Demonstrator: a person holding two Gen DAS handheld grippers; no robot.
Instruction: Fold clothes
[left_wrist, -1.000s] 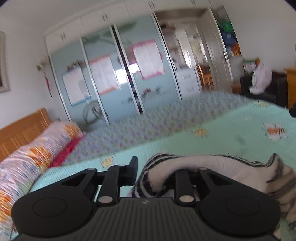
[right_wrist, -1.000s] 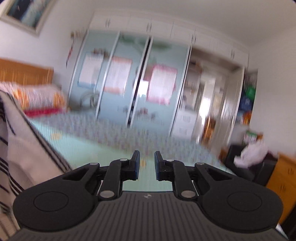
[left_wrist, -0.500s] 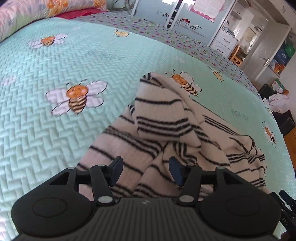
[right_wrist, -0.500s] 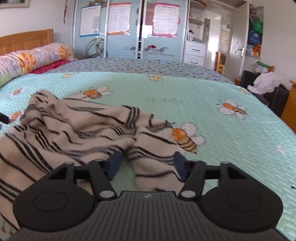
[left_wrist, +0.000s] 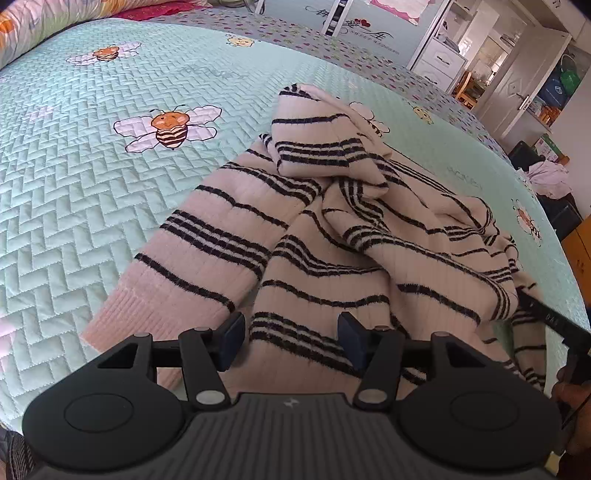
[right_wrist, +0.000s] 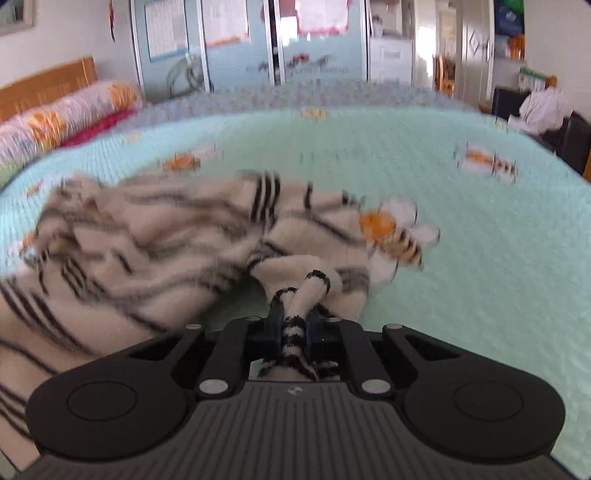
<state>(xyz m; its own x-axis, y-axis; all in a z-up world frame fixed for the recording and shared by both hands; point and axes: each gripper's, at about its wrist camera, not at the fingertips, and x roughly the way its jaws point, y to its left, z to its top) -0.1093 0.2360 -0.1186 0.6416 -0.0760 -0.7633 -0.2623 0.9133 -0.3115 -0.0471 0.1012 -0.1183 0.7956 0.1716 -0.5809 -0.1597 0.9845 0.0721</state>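
Observation:
A cream sweater with thin black stripes (left_wrist: 332, 229) lies crumpled on the mint bee-print bedspread (left_wrist: 74, 192). My left gripper (left_wrist: 291, 341) hangs open just over the sweater's near part. Striped knit shows between its pads, which do not press on it. In the right wrist view the sweater (right_wrist: 147, 236) spreads to the left, blurred. My right gripper (right_wrist: 294, 328) is closing, and its pads pinch a bunched fold of the sweater's edge. One of the right gripper's fingers (left_wrist: 546, 317) shows at the right edge of the left wrist view.
A floral bolster (right_wrist: 62, 122) and a wooden headboard (right_wrist: 44, 88) stand at the bed's left end. Beyond the bed are wardrobe doors (right_wrist: 229, 40) and an open doorway (left_wrist: 491, 62). A black chair with white clothes (right_wrist: 543, 110) stands at the right.
Both grippers came down to the bed and the sweater now lies on it. The left gripper let go of the sweater and opened. The right one opened wide, then shut on a fold.

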